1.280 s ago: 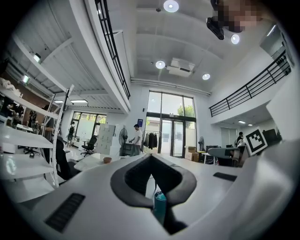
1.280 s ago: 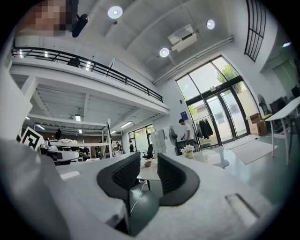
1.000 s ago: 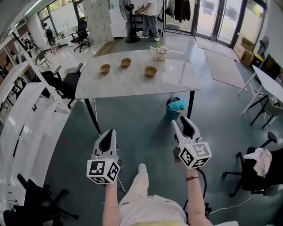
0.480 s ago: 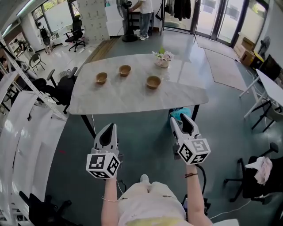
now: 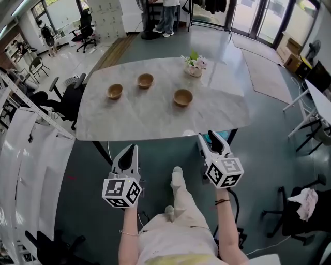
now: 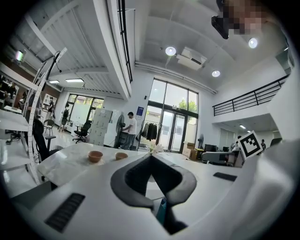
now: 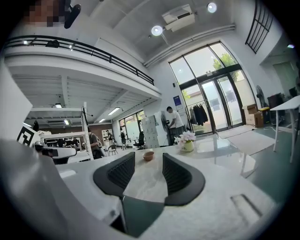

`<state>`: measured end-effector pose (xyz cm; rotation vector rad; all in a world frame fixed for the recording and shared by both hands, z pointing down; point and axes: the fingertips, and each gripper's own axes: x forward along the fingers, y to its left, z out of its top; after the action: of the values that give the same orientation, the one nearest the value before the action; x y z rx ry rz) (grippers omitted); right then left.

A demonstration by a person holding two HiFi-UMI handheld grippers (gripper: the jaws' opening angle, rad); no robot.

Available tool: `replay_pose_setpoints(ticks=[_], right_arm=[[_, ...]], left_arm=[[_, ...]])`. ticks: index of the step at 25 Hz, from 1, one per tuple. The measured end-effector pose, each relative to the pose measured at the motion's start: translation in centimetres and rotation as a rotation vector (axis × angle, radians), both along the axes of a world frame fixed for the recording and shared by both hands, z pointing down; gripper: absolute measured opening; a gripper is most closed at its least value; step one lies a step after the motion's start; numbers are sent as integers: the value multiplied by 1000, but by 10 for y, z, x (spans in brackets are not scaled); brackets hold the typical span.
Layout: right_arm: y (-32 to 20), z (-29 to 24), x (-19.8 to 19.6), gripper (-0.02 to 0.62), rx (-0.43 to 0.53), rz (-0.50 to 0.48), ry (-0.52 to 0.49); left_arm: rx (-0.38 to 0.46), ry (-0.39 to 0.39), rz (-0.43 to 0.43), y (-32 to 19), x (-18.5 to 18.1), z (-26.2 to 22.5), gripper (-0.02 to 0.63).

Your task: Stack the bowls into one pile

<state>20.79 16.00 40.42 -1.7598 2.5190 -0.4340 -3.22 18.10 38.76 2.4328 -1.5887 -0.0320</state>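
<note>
Three brown bowls stand apart on the white marble table (image 5: pixel 155 121): a left bowl (image 5: pixel 114 91), a middle bowl (image 5: pixel 145 80) and a right bowl (image 5: pixel 182 97). My left gripper (image 5: pixel 130 151) is held in the air just short of the table's near edge, its jaws shut with nothing in them. My right gripper (image 5: pixel 211 141) hovers at the near edge, open and empty. Two of the bowls (image 6: pixel 95 155) (image 6: pixel 121 155) show far ahead in the left gripper view. In the right gripper view one bowl (image 7: pixel 148 155) lies far ahead between the open jaws of the gripper (image 7: pixel 148 165).
A small pot of flowers (image 5: pixel 195 66) stands at the table's far right. A blue bin (image 5: pixel 215 136) sits under the near edge. Office chairs (image 5: pixel 64 98) stand to the left, another chair with a cloth (image 5: pixel 305 199) to the right. A person (image 5: pixel 168 14) stands beyond the table.
The table has come closer in the head view. Both grippers have moved forward, up to its near edge. The bowls have not moved.
</note>
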Motion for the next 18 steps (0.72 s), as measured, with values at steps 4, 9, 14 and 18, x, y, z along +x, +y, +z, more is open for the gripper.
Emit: replay_pose_setpoints(ticks=[4,9,14,18], right_arm=[[-54,12,1,170,-17,-9,8],[-124,23,1,170,-64,-19,-1],[-191,35,14,170,-124,-36,7],[-233,52,18,170,-187,-65,17]], left_arm=[[-27,2,-13,-50,0,15,0],[-74,0,-12,-120,4,27,0],[-132,3,-8,-186,22,39,0],[-185,-5,-1,-228,33,54,0]])
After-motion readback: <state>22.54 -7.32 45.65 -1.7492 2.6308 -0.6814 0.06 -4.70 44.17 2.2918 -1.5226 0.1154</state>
